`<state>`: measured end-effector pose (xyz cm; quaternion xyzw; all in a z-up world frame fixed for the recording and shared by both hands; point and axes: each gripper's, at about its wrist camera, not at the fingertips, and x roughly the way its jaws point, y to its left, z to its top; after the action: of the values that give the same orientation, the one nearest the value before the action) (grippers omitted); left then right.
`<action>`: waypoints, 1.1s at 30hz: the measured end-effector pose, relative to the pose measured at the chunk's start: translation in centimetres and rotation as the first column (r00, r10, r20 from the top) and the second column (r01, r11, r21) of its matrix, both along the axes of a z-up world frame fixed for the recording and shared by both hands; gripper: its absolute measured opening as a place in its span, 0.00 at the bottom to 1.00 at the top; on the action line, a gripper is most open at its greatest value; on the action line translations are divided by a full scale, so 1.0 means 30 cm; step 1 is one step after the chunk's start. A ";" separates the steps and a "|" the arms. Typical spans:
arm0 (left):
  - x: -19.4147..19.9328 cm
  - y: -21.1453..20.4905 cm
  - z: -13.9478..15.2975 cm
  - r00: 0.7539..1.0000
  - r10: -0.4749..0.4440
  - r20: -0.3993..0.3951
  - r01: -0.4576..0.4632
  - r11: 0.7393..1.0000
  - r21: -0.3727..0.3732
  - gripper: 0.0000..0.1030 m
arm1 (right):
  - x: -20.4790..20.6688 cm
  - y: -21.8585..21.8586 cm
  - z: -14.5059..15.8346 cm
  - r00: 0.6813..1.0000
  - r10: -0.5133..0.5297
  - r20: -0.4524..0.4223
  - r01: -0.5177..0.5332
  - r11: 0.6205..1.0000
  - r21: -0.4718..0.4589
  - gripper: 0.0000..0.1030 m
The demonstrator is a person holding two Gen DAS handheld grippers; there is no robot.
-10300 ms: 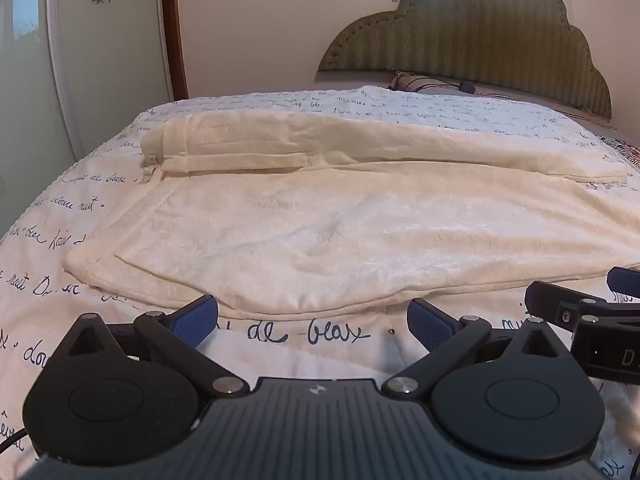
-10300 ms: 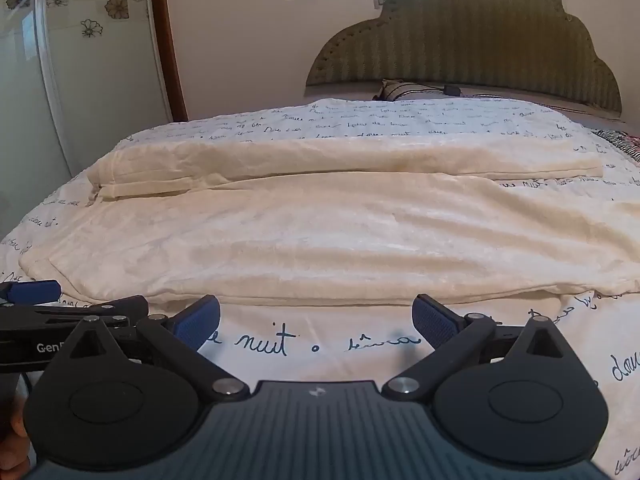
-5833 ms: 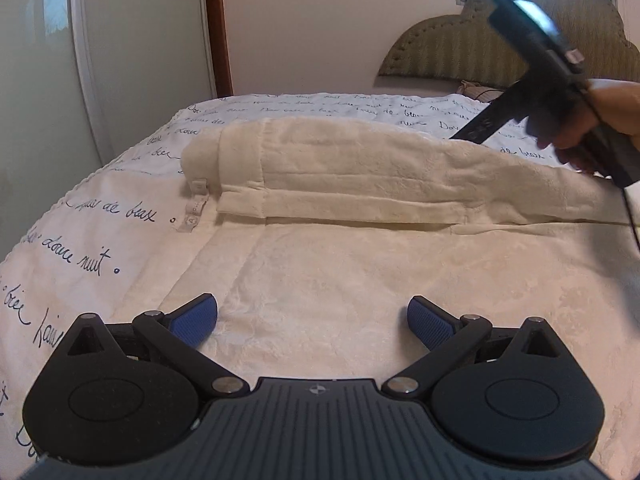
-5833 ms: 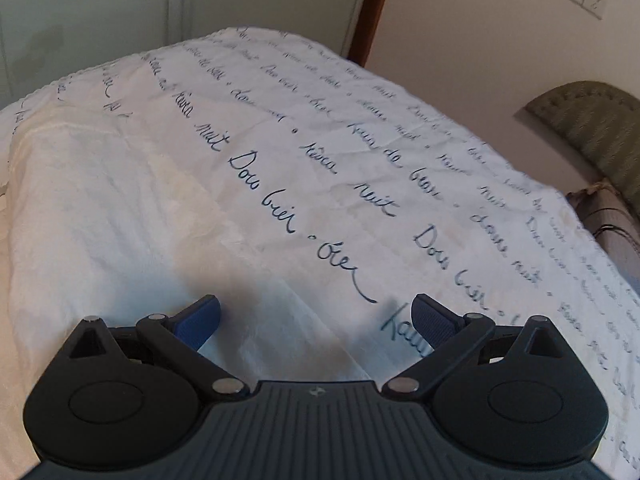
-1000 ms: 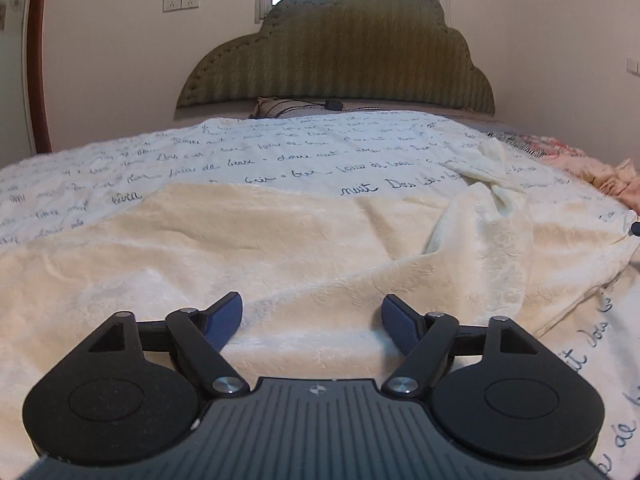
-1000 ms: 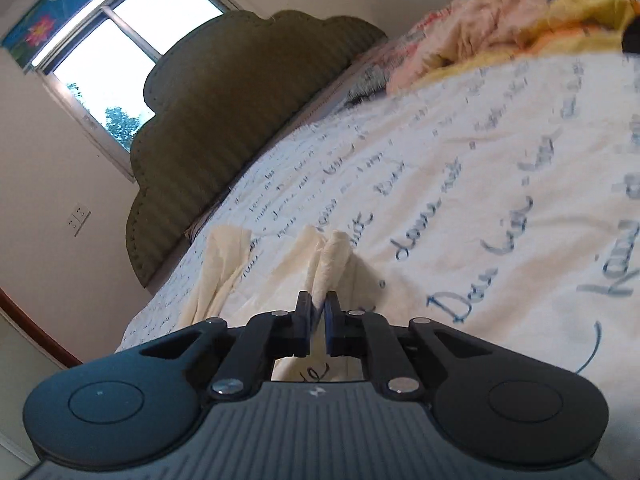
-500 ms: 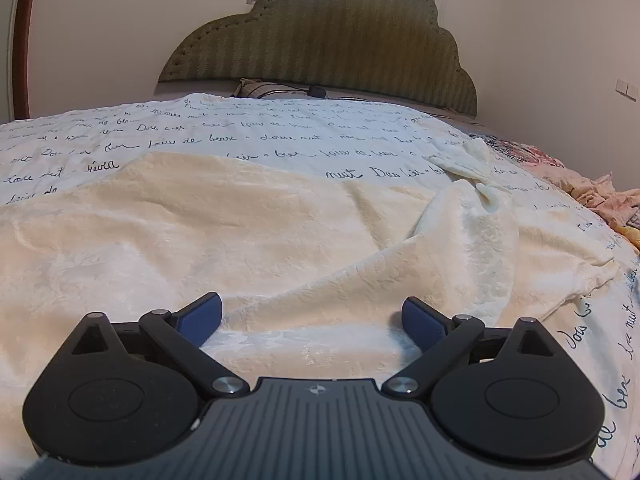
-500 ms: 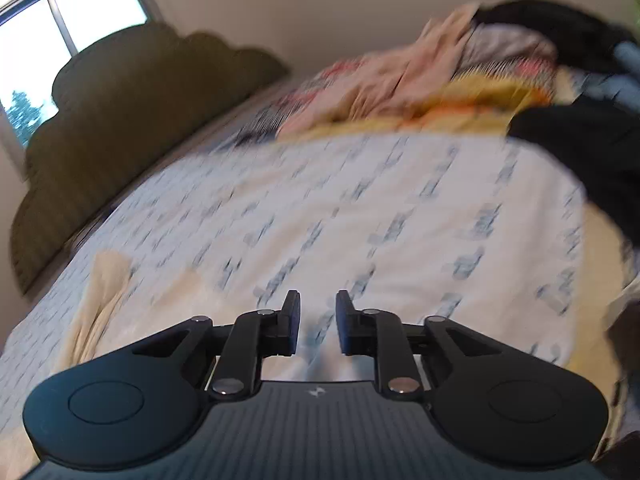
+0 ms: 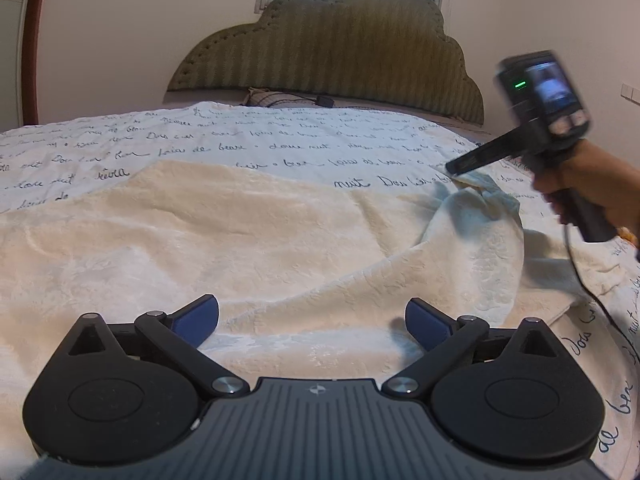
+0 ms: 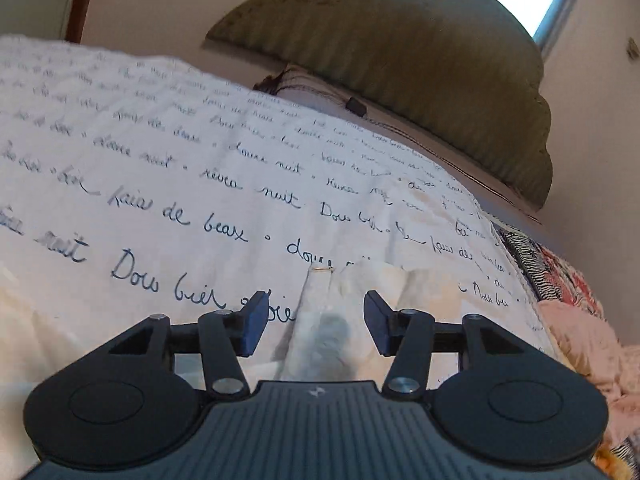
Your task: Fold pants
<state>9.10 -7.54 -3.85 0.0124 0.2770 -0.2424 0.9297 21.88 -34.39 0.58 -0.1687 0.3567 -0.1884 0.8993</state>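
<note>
The cream pants [image 9: 248,248] lie spread across the bed [image 9: 280,140], over its script-printed bedspread [image 10: 168,168], with one bunched end [image 9: 480,196] lying toward the bed's right edge, on the side of the green headboard [image 9: 332,52]. The left tool [image 9: 312,316] hovers low over the middle of the fabric, its blue pads far apart and gripping nothing. The right tool [image 10: 314,322], held in the person's right hand [image 9: 588,188], sits at that bunched end; its jaws are opening, with a strip of the cloth [image 10: 320,320] between them but not pinched.
</note>
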 end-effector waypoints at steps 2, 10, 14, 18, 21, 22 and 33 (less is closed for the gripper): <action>-0.004 0.004 0.004 1.000 0.010 0.012 -0.010 1.000 -0.006 0.99 | 0.065 -0.009 -0.046 0.998 -0.029 -0.062 0.027 0.999 -0.042 0.50; -0.007 -0.007 0.029 0.999 0.021 0.027 -0.021 1.000 0.019 0.99 | -0.041 -0.201 -0.005 0.978 -0.183 0.102 0.155 0.959 0.236 0.09; -0.039 -0.052 0.099 0.996 -0.085 0.032 0.085 0.996 -0.006 0.99 | -0.249 -0.327 0.085 0.907 -0.310 0.284 0.130 0.849 0.512 0.09; -0.069 -0.215 0.174 0.965 -0.253 0.066 0.249 0.966 0.065 0.98 | -0.416 -0.404 0.144 0.843 -0.389 0.371 0.058 0.752 0.657 0.09; -0.106 -0.356 0.182 0.934 -0.327 0.143 0.301 0.937 0.175 0.95 | -0.499 -0.427 0.180 0.819 -0.410 0.402 0.009 0.709 0.705 0.09; -0.121 -0.401 0.168 0.924 -0.348 0.162 0.311 0.926 0.213 0.94 | -0.519 -0.434 0.189 0.813 -0.415 0.409 -0.007 0.695 0.719 0.09; -0.066 -0.555 0.042 0.941 -0.334 0.048 0.313 0.917 0.246 0.18 | -0.646 -0.488 0.199 0.803 -0.411 0.431 -0.070 0.654 0.753 0.09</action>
<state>7.11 -24.21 -2.59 0.1786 0.2563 -0.3574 0.8802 2.50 -49.04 6.56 0.3099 0.1318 -0.1573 0.9284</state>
